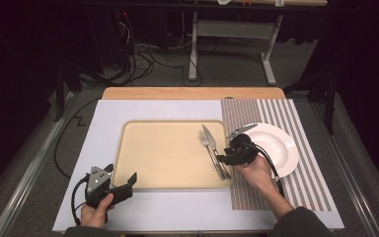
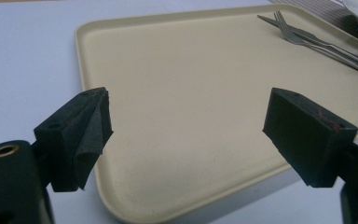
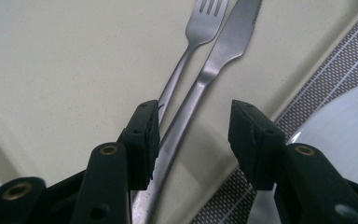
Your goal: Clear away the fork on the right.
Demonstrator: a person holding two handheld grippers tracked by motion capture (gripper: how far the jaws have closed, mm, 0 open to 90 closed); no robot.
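Steel catches the light on the right of the beige tray (image 1: pixel 168 153), where a knife (image 1: pixel 210 140) and a fork (image 1: pixel 208 145) lie side by side, touching along their handles, tips pointing away from the person. Right tongs (image 1: pixel 225 159) hover low over the near ends of those handles, jaws spread about halfway; in the right gripper view the knife handle (image 3: pixel 193 109) runs up between the two black pads without either pad pressing it, and the fork (image 3: pixel 186 56) sits just to its left. White plate (image 1: pixel 276 148) rests on the striped mat (image 1: pixel 301 173) just right of the tray. Over at the tray's near left corner, the left tongs (image 1: pixel 123 185) sit on the tabletop (image 1: pixel 98 128), jaws spread wide, nothing between them but bare tray (image 2: pixel 191 93).
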